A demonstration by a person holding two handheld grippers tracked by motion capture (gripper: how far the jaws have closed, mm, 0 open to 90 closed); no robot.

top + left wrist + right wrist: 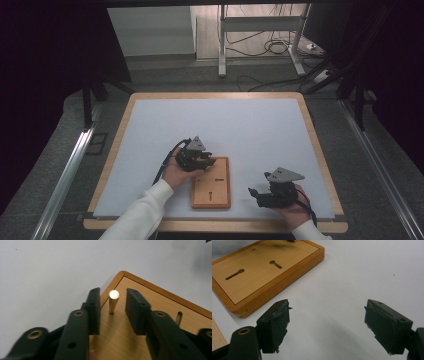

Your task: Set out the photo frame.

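**Left tool around a wooden peg on the board**

While the right tool (pixel 325 325) rests over the white desk surface (pixel 250 125) with its jaws wide apart and nothing between them, the left tool (pixel 112 307) stands over the far left corner of the wooden board (pixel 211 182). A small wooden peg (pixel 113 302) stands upright in the board, near that corner, and it is between the two black jaws. Both pads are close to the peg, but a gap is visible on each side, so the peg is not yet gripped. The board lies flat near the front edge of the desk, between the two hands, and it has two keyhole-shaped slots (pixel 275 264). The right tool is near the board's right side, not touching it.
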